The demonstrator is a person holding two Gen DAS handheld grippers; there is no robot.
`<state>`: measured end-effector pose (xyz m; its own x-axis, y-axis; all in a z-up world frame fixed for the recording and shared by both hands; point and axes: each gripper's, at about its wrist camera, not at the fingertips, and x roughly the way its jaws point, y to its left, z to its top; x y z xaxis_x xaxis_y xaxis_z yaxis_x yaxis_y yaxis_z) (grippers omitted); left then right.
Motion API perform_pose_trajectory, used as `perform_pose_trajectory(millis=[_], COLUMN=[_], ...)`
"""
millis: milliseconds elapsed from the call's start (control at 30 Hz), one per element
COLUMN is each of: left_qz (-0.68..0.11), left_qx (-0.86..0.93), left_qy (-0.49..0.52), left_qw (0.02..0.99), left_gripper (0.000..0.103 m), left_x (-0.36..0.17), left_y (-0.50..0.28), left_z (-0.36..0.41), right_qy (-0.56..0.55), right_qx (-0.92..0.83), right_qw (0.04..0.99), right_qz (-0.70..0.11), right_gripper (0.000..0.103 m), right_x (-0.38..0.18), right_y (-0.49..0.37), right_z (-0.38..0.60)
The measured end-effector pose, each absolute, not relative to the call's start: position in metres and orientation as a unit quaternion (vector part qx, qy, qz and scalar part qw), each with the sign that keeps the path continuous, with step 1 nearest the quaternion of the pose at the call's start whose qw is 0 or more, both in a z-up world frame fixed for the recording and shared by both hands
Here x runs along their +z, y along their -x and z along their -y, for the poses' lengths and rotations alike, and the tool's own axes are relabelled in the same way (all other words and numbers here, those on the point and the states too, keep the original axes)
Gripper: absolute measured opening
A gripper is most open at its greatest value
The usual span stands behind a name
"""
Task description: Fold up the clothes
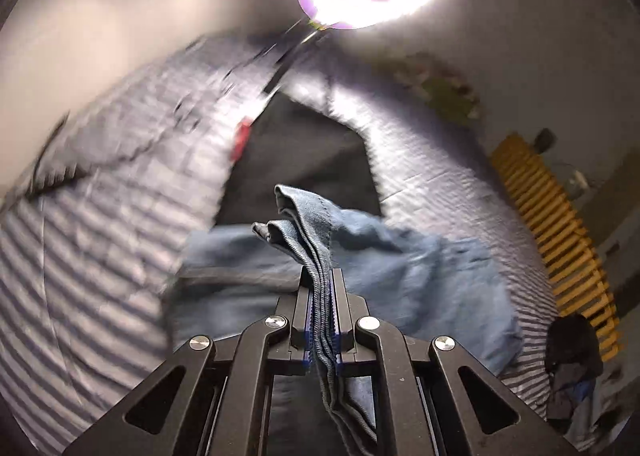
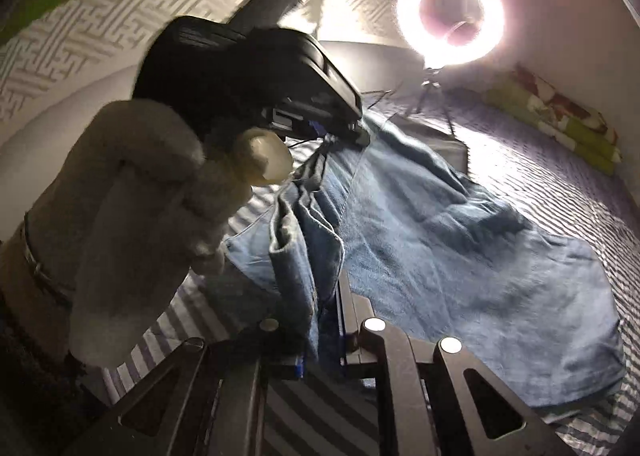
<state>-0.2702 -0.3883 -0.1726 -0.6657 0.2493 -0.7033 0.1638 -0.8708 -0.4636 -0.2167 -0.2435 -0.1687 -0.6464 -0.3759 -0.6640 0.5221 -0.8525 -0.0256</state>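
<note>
A blue denim garment (image 2: 460, 256) lies spread on a grey-and-white striped bed cover (image 2: 560, 183). My left gripper (image 1: 322, 280) is shut on a bunched, seamed edge of the denim garment (image 1: 304, 232), which sticks up past its fingertips. My right gripper (image 2: 326, 288) is shut on another lifted fold of the same cloth. In the right wrist view the left gripper (image 2: 344, 127), held in a gloved hand (image 2: 152, 207), pinches the cloth further back and raises it off the bed.
A bright ring light (image 2: 450, 13) on a tripod stands at the far end of the bed. A dark flat piece (image 1: 296, 159) lies under the garment. Green patterned cushions (image 2: 556, 115) line the wall, yellow slats (image 1: 560, 240) and a dark pile of clothes (image 1: 572, 368) lie at right.
</note>
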Motion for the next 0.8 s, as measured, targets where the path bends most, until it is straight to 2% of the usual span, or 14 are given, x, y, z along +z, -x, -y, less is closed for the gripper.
perform_pose_trajectory(millis=[133,267,367,433,467,500,567,700,800], left_qz=[0.251,0.245,0.238,0.225,0.216,0.195,0.177,0.184,0.151], left_qx=[0.866,0.871,0.871,0.871,0.87,0.87,0.872,0.885,0.895], left_qy=[0.431,0.425,0.429,0.437,0.443,0.453,0.453,0.42,0.417], left_qw=[0.016,0.021,0.017,0.01,-0.001,-0.028,-0.059,-0.08,-0.054], left_gripper=[0.007,0.007,0.007,0.013,0.021,0.031,0.038,0.038,0.039], left_x=[-0.196,-0.193,-0.196,-0.199,-0.202,-0.201,-0.2,-0.176,-0.159], left_y=[0.273,0.268,0.267,0.266,0.263,0.26,0.253,0.235,0.235], left_z=[0.395,0.395,0.395,0.397,0.398,0.402,0.412,0.424,0.393], right_qy=[-0.382,-0.409,-0.419,-0.421,-0.419,-0.418,-0.422,-0.427,-0.42], right_qx=[-0.88,-0.862,-0.843,-0.84,-0.844,-0.849,-0.862,-0.889,-0.901], right_qw=[0.26,0.288,0.329,0.339,0.333,0.322,0.282,0.161,0.073], right_qz=[-0.114,-0.087,-0.07,-0.051,-0.042,-0.03,-0.003,0.045,0.082], right_gripper=[0.015,0.023,0.024,0.026,0.026,0.027,0.028,0.031,0.031], right_x=[-0.188,-0.191,-0.185,-0.179,-0.175,-0.172,-0.166,-0.163,-0.17], right_y=[0.226,0.221,0.212,0.204,0.201,0.202,0.209,0.222,0.23], right_z=[0.258,0.251,0.237,0.217,0.203,0.184,0.133,0.009,-0.083])
